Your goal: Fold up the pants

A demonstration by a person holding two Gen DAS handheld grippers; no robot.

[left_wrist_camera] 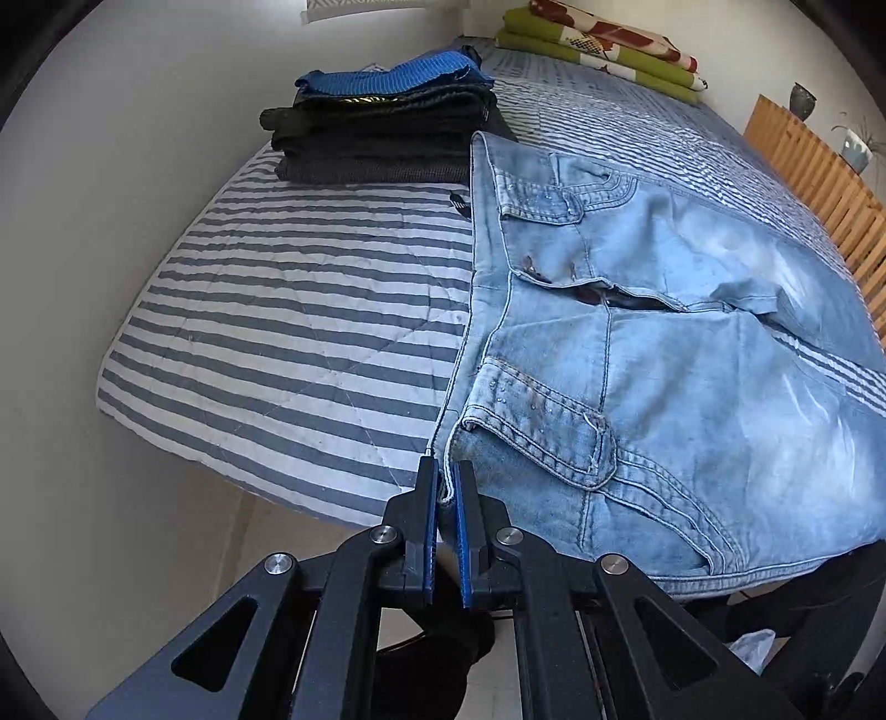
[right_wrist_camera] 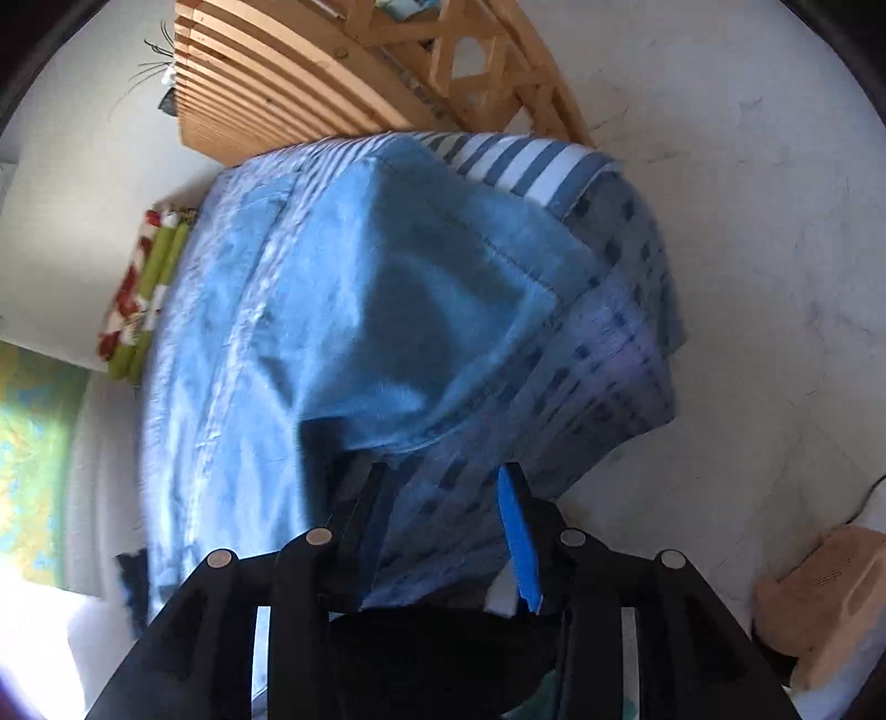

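Observation:
Light blue jeans (left_wrist_camera: 653, 343) lie flat on the striped bed cover (left_wrist_camera: 288, 310), waistband toward the left and one side hanging over the near edge. My left gripper (left_wrist_camera: 446, 487) is shut on the near corner of the waistband, and a thin fold of denim shows between its blue pads. The right wrist view is blurred. There a jeans leg (right_wrist_camera: 360, 310) drapes over the bed's corner. Just below its hem my right gripper (right_wrist_camera: 446, 487) stands open, and its pads press on nothing. Behind the gap hangs the bed cover (right_wrist_camera: 609, 387).
A stack of folded dark and blue clothes (left_wrist_camera: 382, 127) sits at the bed's far left. Folded green and red blankets (left_wrist_camera: 603, 44) lie at the head. A wooden slatted frame (right_wrist_camera: 288, 72) stands beside the bed. A tan box (right_wrist_camera: 819, 598) rests on the pale floor.

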